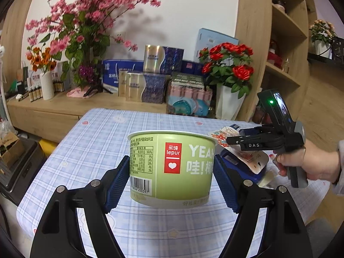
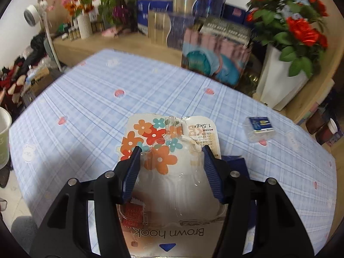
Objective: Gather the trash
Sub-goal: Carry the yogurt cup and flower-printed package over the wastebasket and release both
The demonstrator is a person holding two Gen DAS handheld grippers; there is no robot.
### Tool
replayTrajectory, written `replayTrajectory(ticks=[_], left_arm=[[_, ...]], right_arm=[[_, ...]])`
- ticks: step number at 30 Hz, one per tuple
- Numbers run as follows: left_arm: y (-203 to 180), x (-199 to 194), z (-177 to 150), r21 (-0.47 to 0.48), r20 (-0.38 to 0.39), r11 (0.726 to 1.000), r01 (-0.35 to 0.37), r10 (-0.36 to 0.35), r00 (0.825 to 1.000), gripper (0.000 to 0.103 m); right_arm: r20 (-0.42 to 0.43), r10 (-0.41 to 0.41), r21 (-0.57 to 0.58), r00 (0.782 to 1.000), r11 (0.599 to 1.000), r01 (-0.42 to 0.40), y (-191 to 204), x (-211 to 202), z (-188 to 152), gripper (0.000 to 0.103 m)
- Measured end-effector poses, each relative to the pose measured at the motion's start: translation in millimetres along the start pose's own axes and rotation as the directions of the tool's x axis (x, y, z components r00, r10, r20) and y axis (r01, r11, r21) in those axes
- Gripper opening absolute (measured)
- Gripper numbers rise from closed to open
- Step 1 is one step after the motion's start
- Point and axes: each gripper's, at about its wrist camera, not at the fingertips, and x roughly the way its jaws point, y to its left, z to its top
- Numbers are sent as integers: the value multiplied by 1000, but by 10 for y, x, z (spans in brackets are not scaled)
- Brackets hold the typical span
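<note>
My left gripper (image 1: 172,172) is shut on a green paper cup (image 1: 172,167) with a red lepur label and holds it above the blue checked tablecloth (image 1: 96,142). My right gripper (image 2: 171,163) is shut on a clear plastic hook package (image 2: 169,150) with orange and teal flowers, printed "Brown hook". In the left wrist view the right gripper (image 1: 231,140) holds that package (image 1: 247,154) just right of the cup. The cup's rim shows at the left edge of the right wrist view (image 2: 4,133). A small clear box with a blue label (image 2: 259,129) lies on the tablecloth (image 2: 107,111) at the right.
A wooden sideboard (image 1: 64,107) behind the table carries gift boxes (image 1: 150,81), a white vase (image 1: 47,86), pink blossom branches (image 1: 86,21) and red roses in a white pot (image 1: 230,68). Wooden shelves (image 1: 286,43) stand at right. A cardboard box (image 1: 10,148) sits at left on the floor.
</note>
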Motion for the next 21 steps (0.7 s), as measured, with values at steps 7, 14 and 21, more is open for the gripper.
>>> replayTrajectory(ticks=[7,14,21], left_arm=[[-293,-293,55,12,21,1000,22,-22,1000,74],[-648,-591,73,61,45,998,34,-37,998,74],[-984,-824,-17,84,36,994,72,-75,997,74]], right_arm=[[93,32,34,995,999,-36,-69,-546,-291,58],[162,53,76,985,995,-66,-146,-1131,-738,58],[216,50,144,975,986,-83,-251,-1649,-1150,58]])
